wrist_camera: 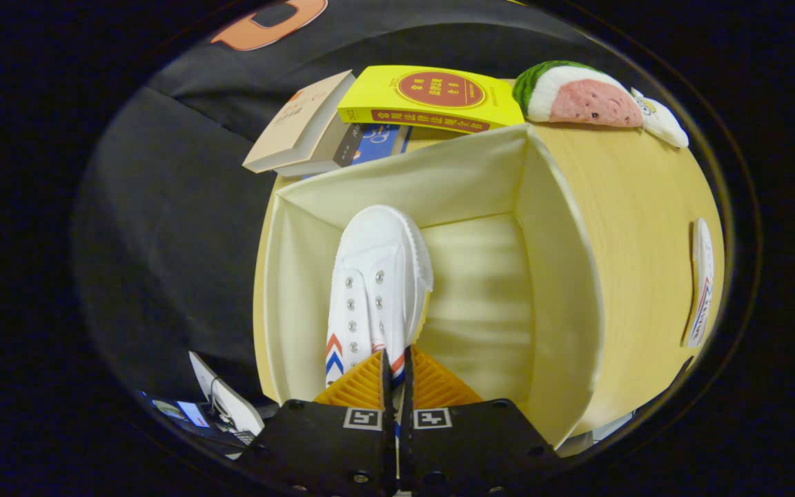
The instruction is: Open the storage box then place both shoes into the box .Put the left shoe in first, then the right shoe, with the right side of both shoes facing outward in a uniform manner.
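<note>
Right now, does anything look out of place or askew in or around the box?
Nothing looks damaged or spilled. The gripper is shut on the heel of a white shoe, which hangs toe-down inside the open storage box. The other shoe lies outside on the table, to the right.

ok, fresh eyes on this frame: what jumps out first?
The white shoe, pinched at its heel by the gripper and hanging inside the open cream storage box. Beyond the box, a yellow book tops a stack, with a watermelon plush beside it on the table.
</note>
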